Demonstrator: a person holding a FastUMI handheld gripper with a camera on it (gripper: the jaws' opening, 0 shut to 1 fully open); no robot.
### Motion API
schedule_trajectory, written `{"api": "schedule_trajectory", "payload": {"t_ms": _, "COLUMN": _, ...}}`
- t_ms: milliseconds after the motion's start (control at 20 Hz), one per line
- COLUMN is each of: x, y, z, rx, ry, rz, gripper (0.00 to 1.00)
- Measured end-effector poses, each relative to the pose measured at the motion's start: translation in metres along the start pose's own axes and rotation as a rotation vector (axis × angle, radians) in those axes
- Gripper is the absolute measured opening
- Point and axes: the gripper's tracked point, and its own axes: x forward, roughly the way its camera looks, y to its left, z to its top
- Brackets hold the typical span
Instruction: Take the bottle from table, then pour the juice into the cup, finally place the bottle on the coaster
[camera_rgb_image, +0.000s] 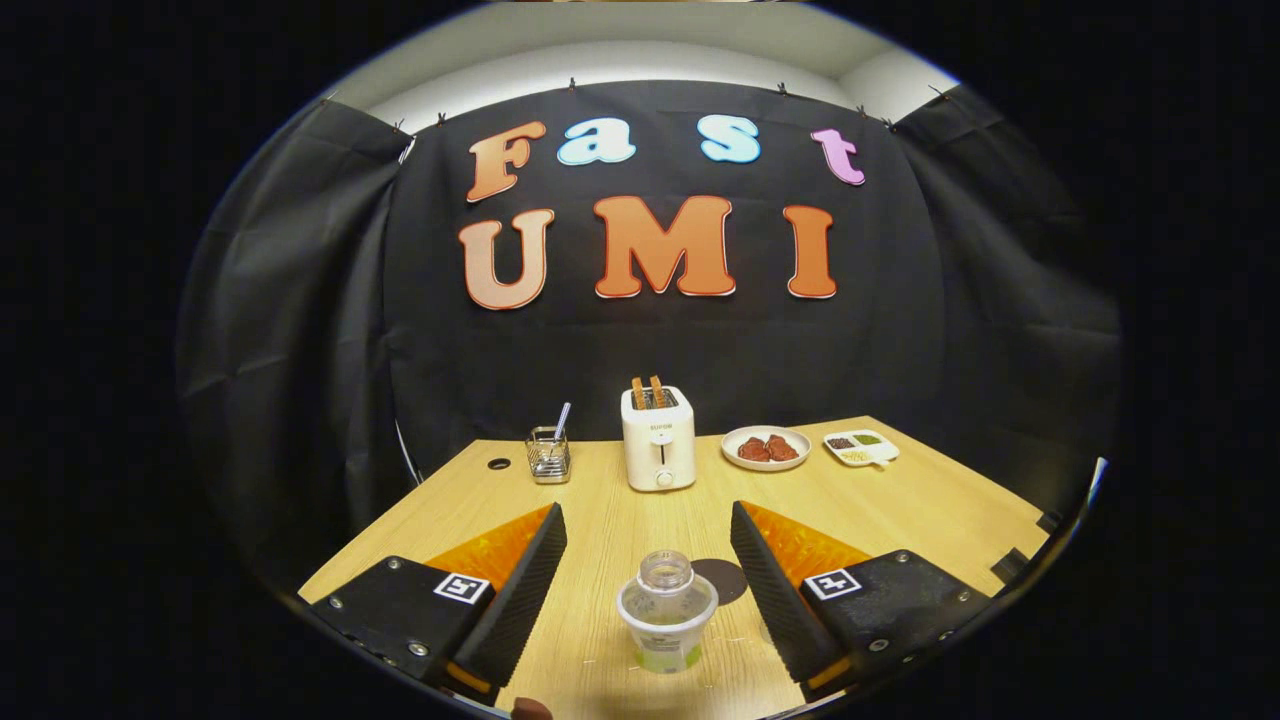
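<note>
A clear bottle (665, 572) with no cap stands on the wooden table (620, 520), low between my two fingers. Right in front of it, nearer to me, is a small translucent cup (667, 630) with a white rim and a green label; I cannot tell whether the two touch. A dark round coaster (724, 580) lies flat just right of the bottle, beside the right finger. My gripper (647, 510) is open, its fingers spread wide on either side of the bottle and cup, touching neither.
Beyond the fingers, along the table's far edge, stand a wire holder with a utensil (548, 455), a white toaster (658, 440) with two toast slices, a plate of meat (766, 448) and a white divided dish (860, 447). A cable hole (498, 463) is at the far left.
</note>
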Motion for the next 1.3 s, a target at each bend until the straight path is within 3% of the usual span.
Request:
{"api": "schedule_trajectory", "payload": {"t_ms": 1100, "x": 0.039, "y": -0.007, "z": -0.133, "rx": -0.041, "ry": 0.166, "rz": -0.033, "gripper": 0.99}}
{"api": "schedule_trajectory", "payload": {"t_ms": 1200, "x": 0.04, "y": -0.01, "z": -0.141, "rx": -0.052, "ry": 0.178, "rz": -0.047, "gripper": 0.89}}
{"api": "schedule_trajectory", "payload": {"t_ms": 1300, "x": 0.043, "y": -0.01, "z": -0.141, "rx": -0.026, "ry": 0.164, "rz": -0.046, "gripper": 0.68}}
